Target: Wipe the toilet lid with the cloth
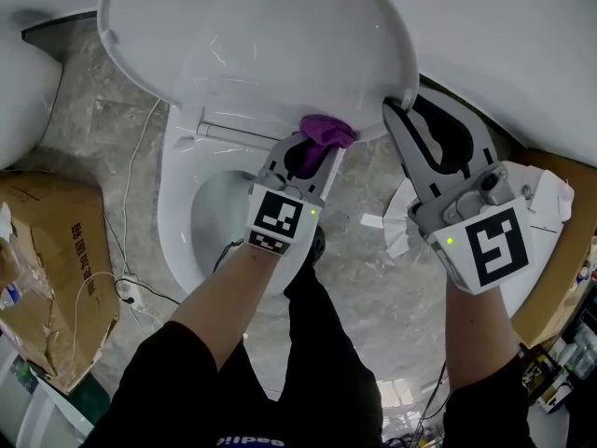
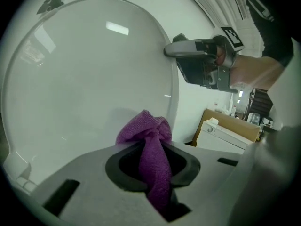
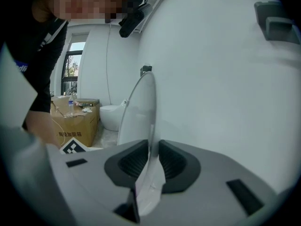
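The white toilet lid [image 1: 261,35] stands raised above the bowl [image 1: 201,217]. My left gripper [image 1: 322,141] is shut on a bunched purple cloth [image 1: 326,131], which presses against the lid's lower inner face; the cloth [image 2: 153,145] sticks out past the jaws in front of the lid [image 2: 84,79]. My right gripper [image 1: 399,104] is shut on the lid's right edge [image 3: 146,121], seen edge-on between its jaws. That same gripper [image 2: 169,51] shows at the lid's rim in the left gripper view.
A cardboard box [image 1: 51,269] with a cable beside it sits on the floor at the left. Another box [image 1: 550,241] with white paper stands at the right. A second toilet [image 3: 110,114] shows far off. My legs are in front of the bowl.
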`<state>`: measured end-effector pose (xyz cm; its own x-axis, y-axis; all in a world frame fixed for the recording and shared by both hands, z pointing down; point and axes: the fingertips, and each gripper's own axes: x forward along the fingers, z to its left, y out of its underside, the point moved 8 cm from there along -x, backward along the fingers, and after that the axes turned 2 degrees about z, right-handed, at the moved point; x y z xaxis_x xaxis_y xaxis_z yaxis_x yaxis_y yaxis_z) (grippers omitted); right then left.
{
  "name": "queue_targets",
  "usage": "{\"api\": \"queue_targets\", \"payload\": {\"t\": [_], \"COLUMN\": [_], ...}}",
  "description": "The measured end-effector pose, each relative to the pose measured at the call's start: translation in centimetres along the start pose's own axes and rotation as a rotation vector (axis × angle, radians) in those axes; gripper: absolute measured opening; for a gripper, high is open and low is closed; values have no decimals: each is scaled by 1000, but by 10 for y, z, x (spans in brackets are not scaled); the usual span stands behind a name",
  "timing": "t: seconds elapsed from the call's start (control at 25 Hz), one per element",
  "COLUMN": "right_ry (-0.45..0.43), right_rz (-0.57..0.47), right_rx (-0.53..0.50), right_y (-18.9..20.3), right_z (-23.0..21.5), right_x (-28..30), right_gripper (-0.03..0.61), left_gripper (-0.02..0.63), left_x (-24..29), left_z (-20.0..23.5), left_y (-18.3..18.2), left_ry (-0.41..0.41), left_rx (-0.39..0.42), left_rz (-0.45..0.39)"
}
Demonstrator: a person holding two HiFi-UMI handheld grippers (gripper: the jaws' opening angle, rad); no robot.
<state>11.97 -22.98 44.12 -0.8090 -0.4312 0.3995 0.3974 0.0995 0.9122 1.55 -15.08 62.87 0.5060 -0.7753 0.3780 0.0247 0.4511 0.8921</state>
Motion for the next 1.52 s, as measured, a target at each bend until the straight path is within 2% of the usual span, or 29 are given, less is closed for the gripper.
{"api": "queue_targets", "payload": {"t": [0.12, 0.32, 0.68, 0.84, 1.0, 1.16, 1.36, 1.52], "right_ry": [10, 61, 151, 183, 204, 203, 193, 179], "right_rz": [21, 60, 153, 181, 200, 179, 167, 180], "right_rx": [-5, 19, 77, 103, 111, 107, 108, 89], "right_y": [4, 2, -2, -4, -4, -3, 0, 0], "right_z": [-3, 1, 2, 3, 4, 6, 11, 22], "right_x": [-2, -2, -2, -1, -3, 0, -1, -6], "right_gripper": [77, 77, 77, 77, 77, 77, 75, 75], "left_gripper": [75, 75, 75, 75, 75, 75, 75, 75], "left_x": [-9, -41, -104, -134, -153, -180, -220, -269], "left_z": [26, 81, 165, 193, 193, 183, 156, 130], "left_y": [11, 19, 5, -7, -20, -42, -81, -115], "left_ry": [-2, -69, -196, -246, -233, -246, -292, -361], "left_rx": [-18, -66, -136, -136, -119, -127, -135, -153], "left_rz": [33, 41, 16, 21, 25, -9, -73, -123]}}
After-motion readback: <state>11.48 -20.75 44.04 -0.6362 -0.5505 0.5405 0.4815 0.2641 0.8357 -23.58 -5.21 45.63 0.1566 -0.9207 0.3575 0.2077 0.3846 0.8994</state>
